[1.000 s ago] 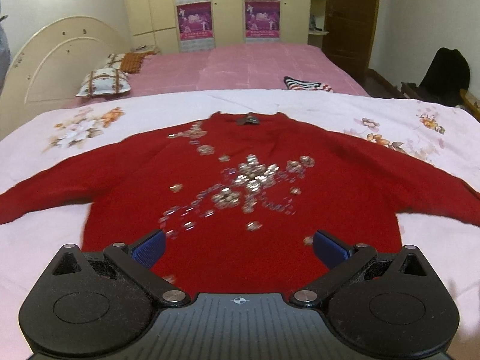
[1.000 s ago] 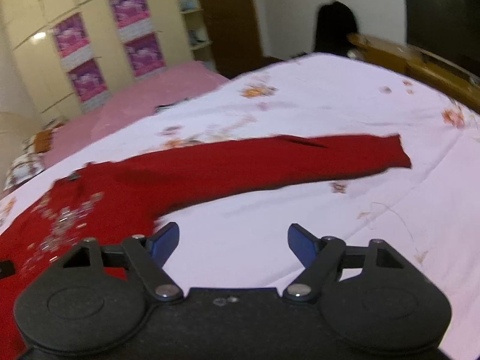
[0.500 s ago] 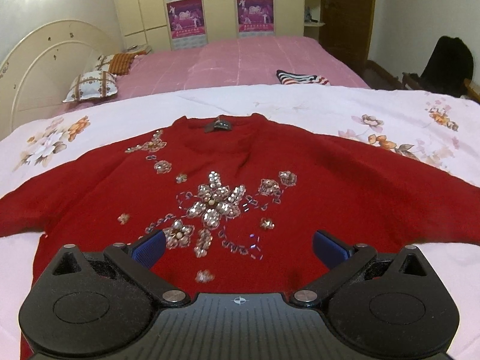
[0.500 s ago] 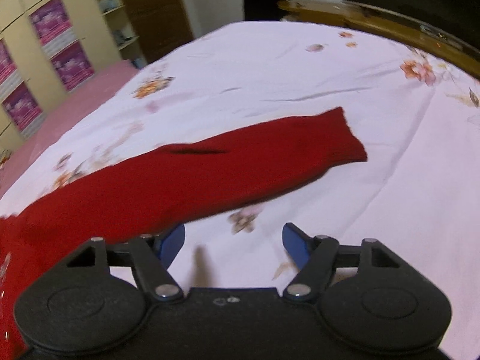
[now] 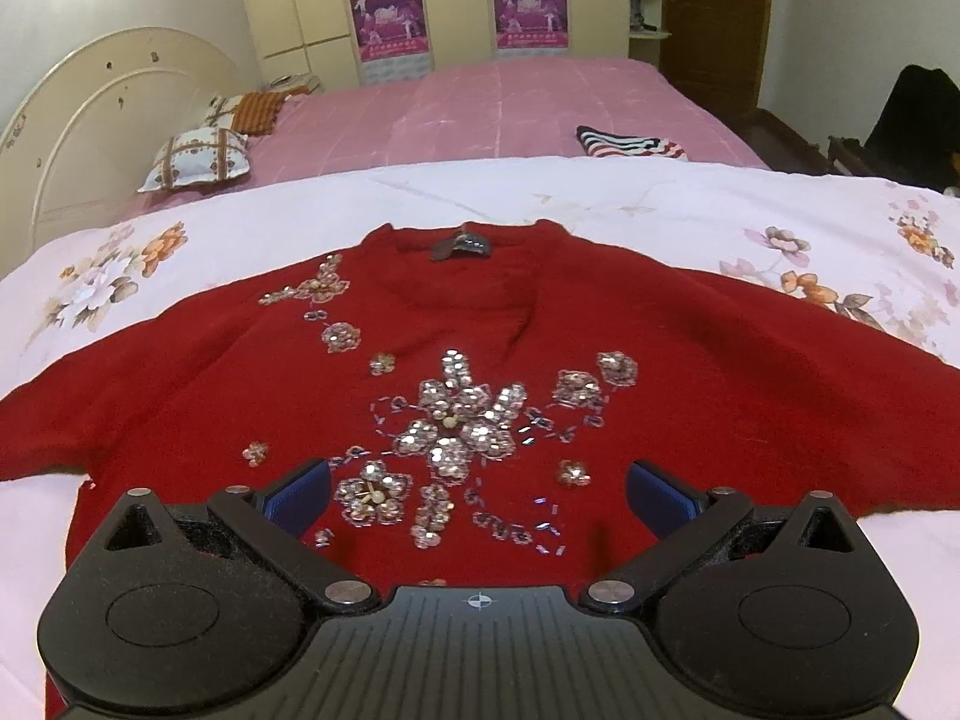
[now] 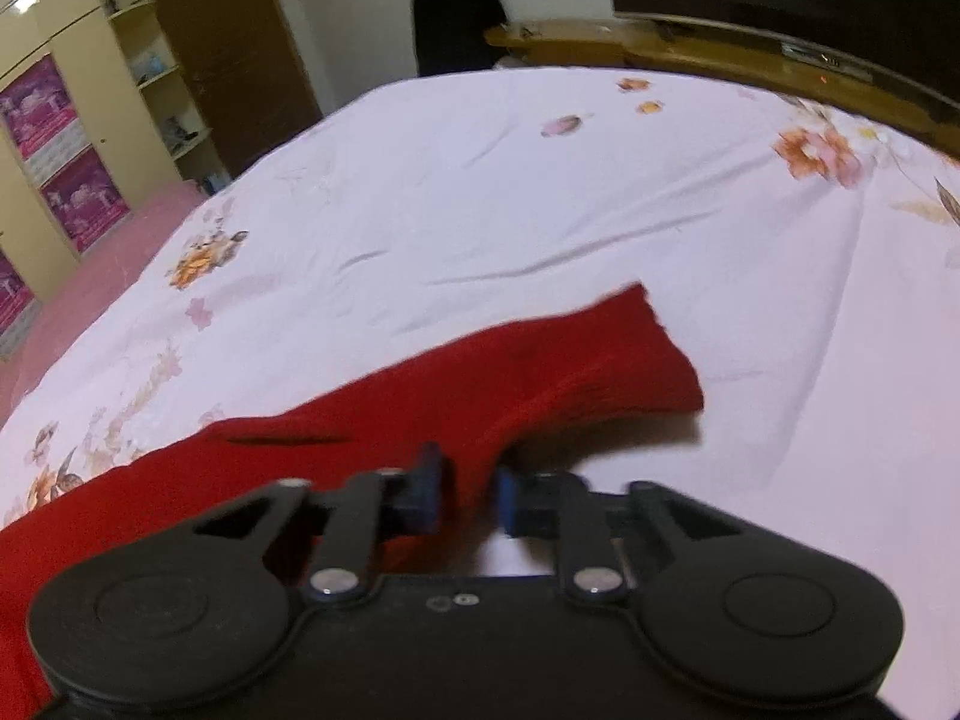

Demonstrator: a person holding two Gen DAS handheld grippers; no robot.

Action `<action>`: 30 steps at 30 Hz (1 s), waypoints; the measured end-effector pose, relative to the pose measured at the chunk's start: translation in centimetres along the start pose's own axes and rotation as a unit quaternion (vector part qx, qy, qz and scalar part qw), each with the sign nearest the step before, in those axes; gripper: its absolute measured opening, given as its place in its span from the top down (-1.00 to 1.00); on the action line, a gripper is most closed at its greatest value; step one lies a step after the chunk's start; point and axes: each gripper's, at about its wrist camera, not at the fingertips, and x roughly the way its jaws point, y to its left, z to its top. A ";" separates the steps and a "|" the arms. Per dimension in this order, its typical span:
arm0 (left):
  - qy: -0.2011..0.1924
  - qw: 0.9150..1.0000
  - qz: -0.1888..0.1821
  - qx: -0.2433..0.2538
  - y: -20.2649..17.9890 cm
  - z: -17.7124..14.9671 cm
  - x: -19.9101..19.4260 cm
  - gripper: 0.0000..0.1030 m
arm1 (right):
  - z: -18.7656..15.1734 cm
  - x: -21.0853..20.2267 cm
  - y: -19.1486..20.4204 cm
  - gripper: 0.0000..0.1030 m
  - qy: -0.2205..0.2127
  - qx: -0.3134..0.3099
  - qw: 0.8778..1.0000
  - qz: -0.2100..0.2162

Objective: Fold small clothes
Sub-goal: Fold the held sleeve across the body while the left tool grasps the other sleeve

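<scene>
The right gripper [image 6: 468, 495], wide open half a second ago, is now pinching the near edge of the sweater's sleeve [image 6: 540, 372], so the first fold is likely starting. The left gripper [image 5: 478, 495] is still hovering wide open, holding nothing, over the sweater [image 5: 690, 372], which is lying flat on the floral sheet [image 5: 600, 198]. Farther off is a pink bed [image 5: 480, 108].
</scene>
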 end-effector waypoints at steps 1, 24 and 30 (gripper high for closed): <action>-0.001 1.000 -0.001 -0.001 0.3 0.0 0.0 -1.00 | 0.0 -0.4 0.3 0.85 -0.010 -0.002 1.000 0.016; 0.016 0.993 -0.031 -0.110 15.5 0.3 1.6 -1.00 | -16.7 -6.1 32.8 0.40 0.142 -0.269 0.886 0.350; 0.038 0.984 -0.128 -0.116 13.6 0.1 3.8 -1.00 | -13.6 -7.2 29.3 0.10 0.107 -0.249 0.907 0.323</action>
